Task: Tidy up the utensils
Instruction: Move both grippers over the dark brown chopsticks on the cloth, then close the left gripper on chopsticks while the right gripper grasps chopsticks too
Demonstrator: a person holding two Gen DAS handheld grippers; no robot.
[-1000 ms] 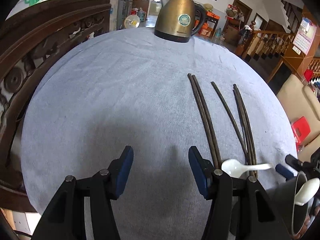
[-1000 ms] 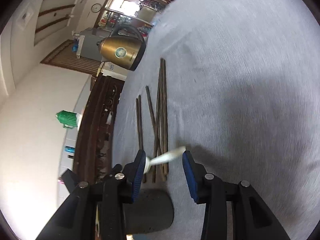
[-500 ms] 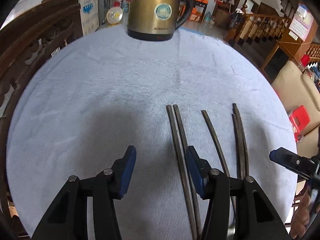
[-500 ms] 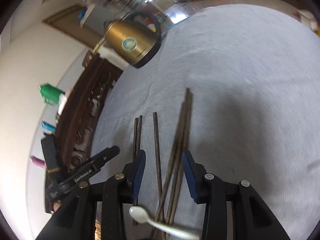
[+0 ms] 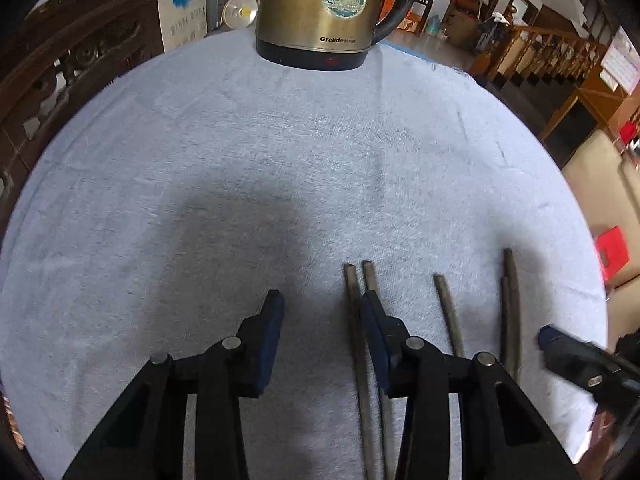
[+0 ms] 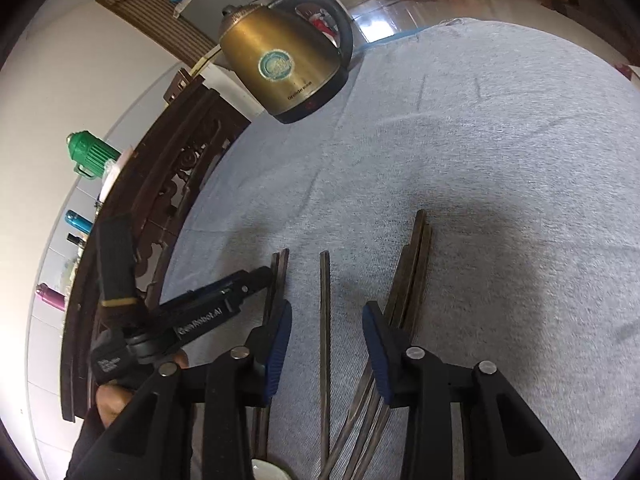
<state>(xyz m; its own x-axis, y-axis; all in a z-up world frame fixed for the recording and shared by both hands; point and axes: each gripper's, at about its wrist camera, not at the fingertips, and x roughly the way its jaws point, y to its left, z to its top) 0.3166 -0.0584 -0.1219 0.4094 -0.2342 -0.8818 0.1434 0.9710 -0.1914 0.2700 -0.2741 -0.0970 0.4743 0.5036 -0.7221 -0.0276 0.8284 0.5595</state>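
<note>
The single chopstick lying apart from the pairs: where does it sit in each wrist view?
Left wrist view: the single chopstick lies lower right, right of the left gripper, between two chopstick groups.
Right wrist view: the single chopstick runs up the lower centre, between the fingers of the right gripper.
Shared landmark: the gold kettle at the cloth's far edge.

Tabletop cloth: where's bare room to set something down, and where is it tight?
Free: the wide stretch of cloth between the kettle and the left gripper, toward the carved wooden rail. Also the cloth right of the chopsticks in the right wrist view. Crowded: the chopstick rows around the open right gripper.
</note>
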